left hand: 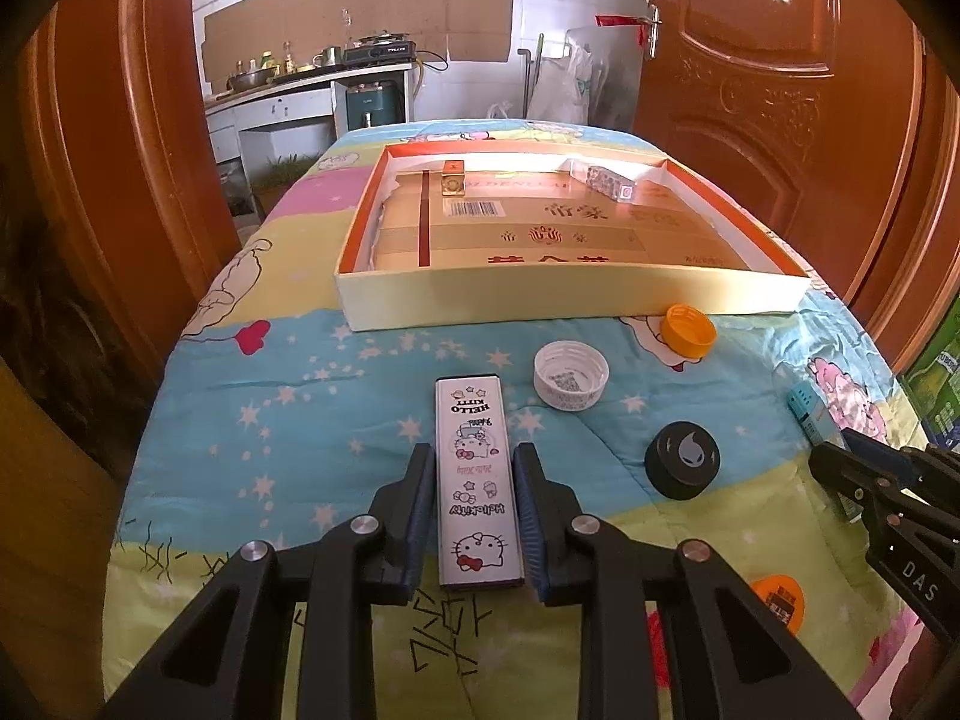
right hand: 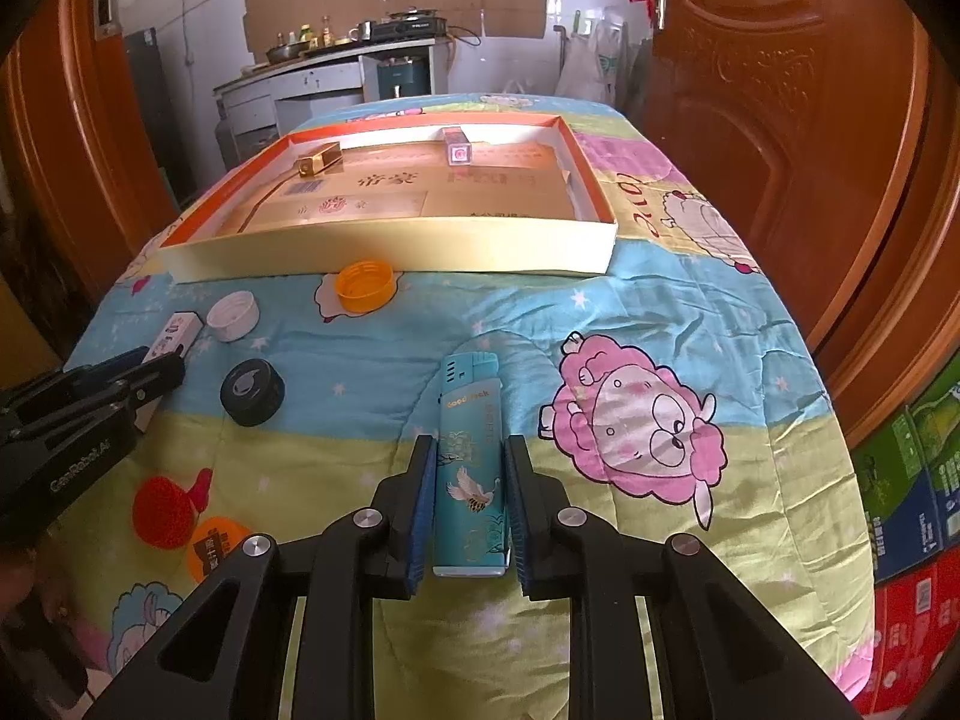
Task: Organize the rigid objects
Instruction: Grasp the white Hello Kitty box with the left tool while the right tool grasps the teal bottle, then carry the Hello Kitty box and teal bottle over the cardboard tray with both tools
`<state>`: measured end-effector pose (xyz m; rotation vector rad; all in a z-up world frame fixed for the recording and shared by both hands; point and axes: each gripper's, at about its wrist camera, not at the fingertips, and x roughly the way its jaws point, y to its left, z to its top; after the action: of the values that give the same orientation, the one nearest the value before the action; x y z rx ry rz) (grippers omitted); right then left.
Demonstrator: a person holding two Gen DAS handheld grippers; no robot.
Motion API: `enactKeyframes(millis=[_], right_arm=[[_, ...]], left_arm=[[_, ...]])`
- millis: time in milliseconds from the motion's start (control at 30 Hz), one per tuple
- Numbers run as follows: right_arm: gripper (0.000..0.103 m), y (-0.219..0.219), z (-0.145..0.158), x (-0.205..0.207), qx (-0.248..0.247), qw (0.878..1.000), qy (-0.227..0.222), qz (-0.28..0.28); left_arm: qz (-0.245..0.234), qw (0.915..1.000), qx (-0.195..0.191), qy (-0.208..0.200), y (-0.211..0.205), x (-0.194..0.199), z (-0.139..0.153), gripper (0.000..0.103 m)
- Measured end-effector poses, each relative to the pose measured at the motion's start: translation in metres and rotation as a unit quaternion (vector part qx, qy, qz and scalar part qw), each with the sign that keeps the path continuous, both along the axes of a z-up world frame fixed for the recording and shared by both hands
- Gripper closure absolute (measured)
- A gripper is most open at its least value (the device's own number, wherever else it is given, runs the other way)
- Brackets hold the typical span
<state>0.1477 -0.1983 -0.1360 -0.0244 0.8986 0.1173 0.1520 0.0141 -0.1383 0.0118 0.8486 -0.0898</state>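
Note:
A white Hello Kitty lighter (left hand: 474, 420) lies flat on the cartoon-print cloth. My left gripper (left hand: 474, 450) is shut on its long sides. In the right wrist view a teal lighter (right hand: 471, 396) with a bird print lies on the cloth, and my right gripper (right hand: 471, 441) is shut on it the same way. Behind both stands a shallow cream box tray (left hand: 570, 294) with an orange inner rim. It holds a gold lighter (left hand: 453, 177) and a patterned lighter (left hand: 609, 183). The two grippers sit side by side near the table's front edge.
Loose caps lie between the grippers and the tray: a white cap (left hand: 570, 375), an orange cap (left hand: 689, 330) and a black cap (left hand: 682, 459). A red cap (right hand: 165, 510) and another orange cap (right hand: 216, 546) lie nearer the front. Wooden doors flank the table; coloured cartons (right hand: 918, 510) stand at the right.

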Motion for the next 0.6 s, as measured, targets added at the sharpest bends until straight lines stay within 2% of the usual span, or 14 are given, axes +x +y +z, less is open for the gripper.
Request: enactKeyframes(millis=[600], right_arm=[[0.081,0.001,0.012,-0.005,0.001,1.0,-0.012,0.0]], left_arm=[[0.001,0.9999,-0.009,-0.012,0.004,-0.008,0.011,0.077]])
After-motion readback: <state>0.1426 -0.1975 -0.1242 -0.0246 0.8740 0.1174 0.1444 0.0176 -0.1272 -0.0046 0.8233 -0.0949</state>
